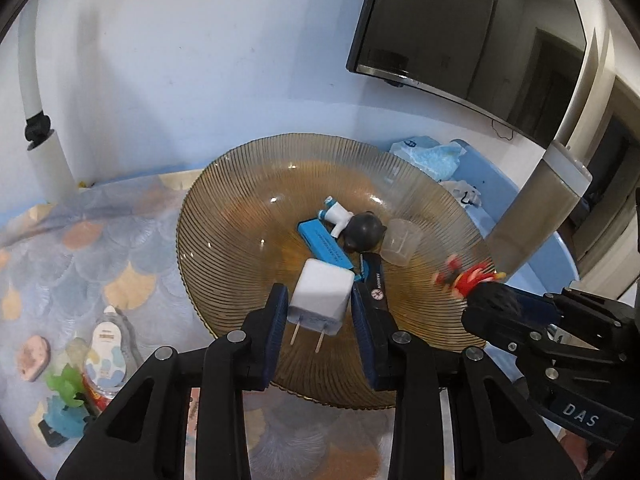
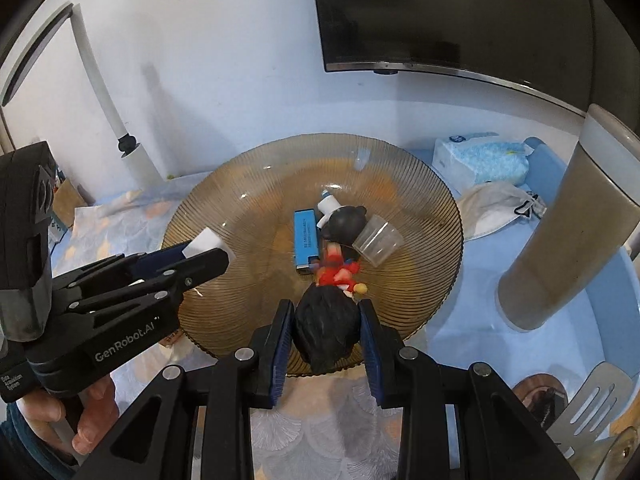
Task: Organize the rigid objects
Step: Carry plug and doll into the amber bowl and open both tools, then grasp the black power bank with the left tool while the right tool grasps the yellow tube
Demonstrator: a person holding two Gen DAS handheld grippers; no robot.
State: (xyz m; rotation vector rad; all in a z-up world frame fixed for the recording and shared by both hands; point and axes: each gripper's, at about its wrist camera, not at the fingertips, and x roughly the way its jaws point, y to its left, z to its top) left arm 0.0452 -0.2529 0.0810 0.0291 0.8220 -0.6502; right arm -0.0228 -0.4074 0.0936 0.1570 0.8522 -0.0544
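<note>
My left gripper (image 1: 320, 312) is shut on a white plug charger (image 1: 320, 298), prongs toward the camera, above the near rim of a ribbed amber glass bowl (image 1: 224, 216). My right gripper (image 2: 326, 330) is shut on the black-haired head of a red-dressed figurine (image 2: 328, 322) over the bowl's near rim (image 2: 224, 184). Inside the bowl lie a blue box (image 1: 325, 243), a white and blue tap-shaped piece (image 1: 337, 216), a black round figure (image 1: 363, 231) and a clear small cup (image 1: 400, 246). The figurine also shows in the left wrist view (image 1: 470, 278), the charger in the right wrist view (image 2: 208, 240).
A tall grey cylinder (image 2: 560, 240) stands right of the bowl on a blue tray (image 2: 472, 300). A tissue pack (image 2: 480, 160) and a face mask (image 2: 496, 208) lie behind. Small toys and a bottle (image 1: 104, 348) sit at the left on the patterned cloth. A slotted spatula (image 2: 592, 404) lies at the lower right.
</note>
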